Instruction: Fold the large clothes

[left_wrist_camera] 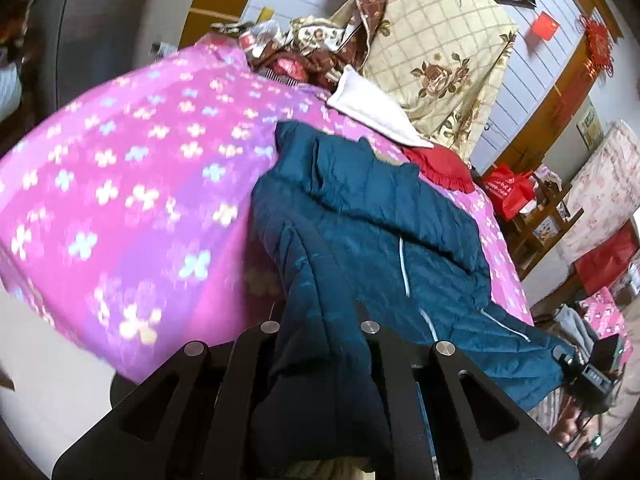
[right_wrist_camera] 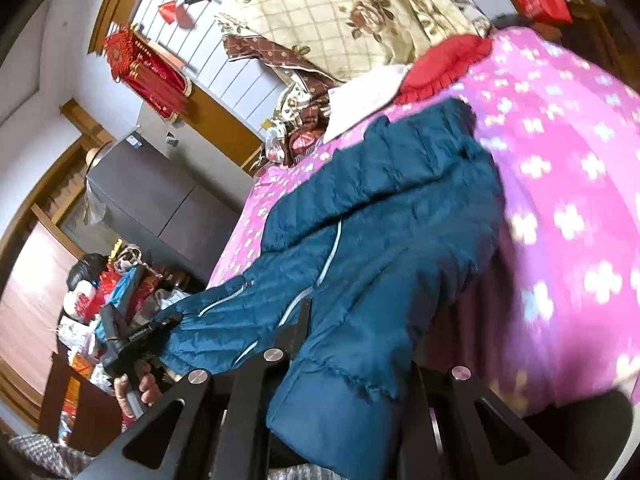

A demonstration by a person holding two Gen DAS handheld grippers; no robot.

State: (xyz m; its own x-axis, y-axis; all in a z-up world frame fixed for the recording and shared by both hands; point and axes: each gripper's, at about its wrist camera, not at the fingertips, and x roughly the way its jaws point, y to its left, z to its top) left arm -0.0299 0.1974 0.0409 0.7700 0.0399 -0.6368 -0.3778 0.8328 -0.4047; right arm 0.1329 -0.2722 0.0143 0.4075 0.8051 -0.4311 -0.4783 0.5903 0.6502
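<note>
The bed (left_wrist_camera: 120, 184), under a pink flowered sheet, carries a teal quilted jacket (left_wrist_camera: 360, 208) sprawled toward its near edge. Both claws hold it at that edge: the left gripper (left_wrist_camera: 320, 344) is clamped on a bunched fold of it, and the right gripper (right_wrist_camera: 348, 364) is clamped on another part, seemingly a cuffed sleeve or hem. This looks like the lift for a fold; next, both holds should carry the cloth together across the body, kept level.

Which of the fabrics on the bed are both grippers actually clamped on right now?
The teal quilted jacket. The left gripper and the right gripper each pinch it; the pink flowered bedspread, cream rose quilt and red fringed cloth lie untouched.
</note>
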